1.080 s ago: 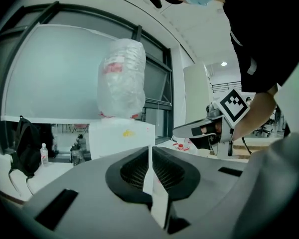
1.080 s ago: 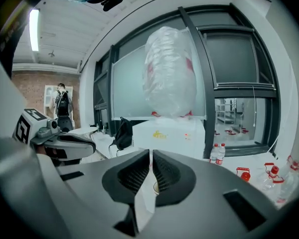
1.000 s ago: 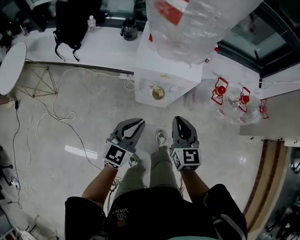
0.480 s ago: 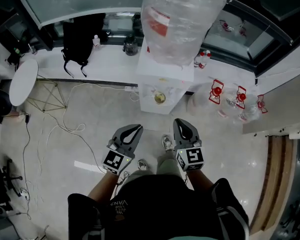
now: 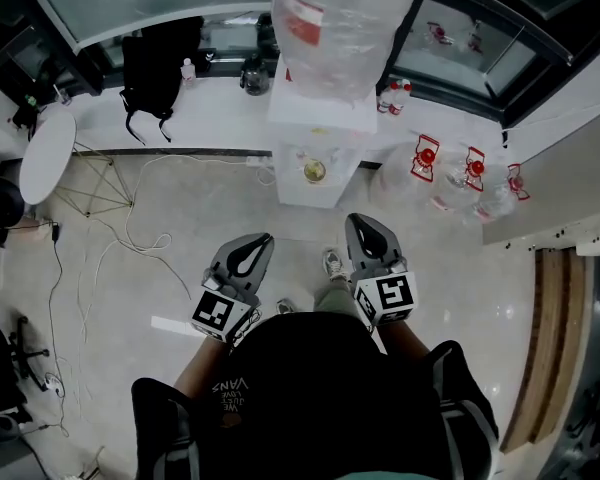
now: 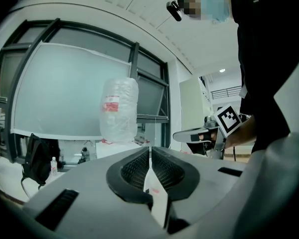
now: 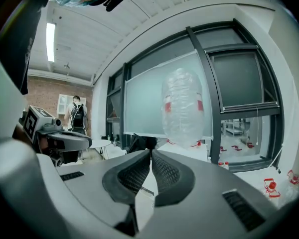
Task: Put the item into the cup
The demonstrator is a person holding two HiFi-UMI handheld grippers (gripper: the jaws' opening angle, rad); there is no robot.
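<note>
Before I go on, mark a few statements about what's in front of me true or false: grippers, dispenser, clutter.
1. The left hand-held gripper and the right hand-held gripper are both shut with nothing between the jaws. True.
2. The backpack lies on the floor. False: it sits on the white counter.
3. The big bottle sits on top of the dispenser. True.
4. In the head view, the spare bottles stand left of the dispenser. False: they stand to its right.
5. Cables trail over the floor left of the dispenser. True.
</note>
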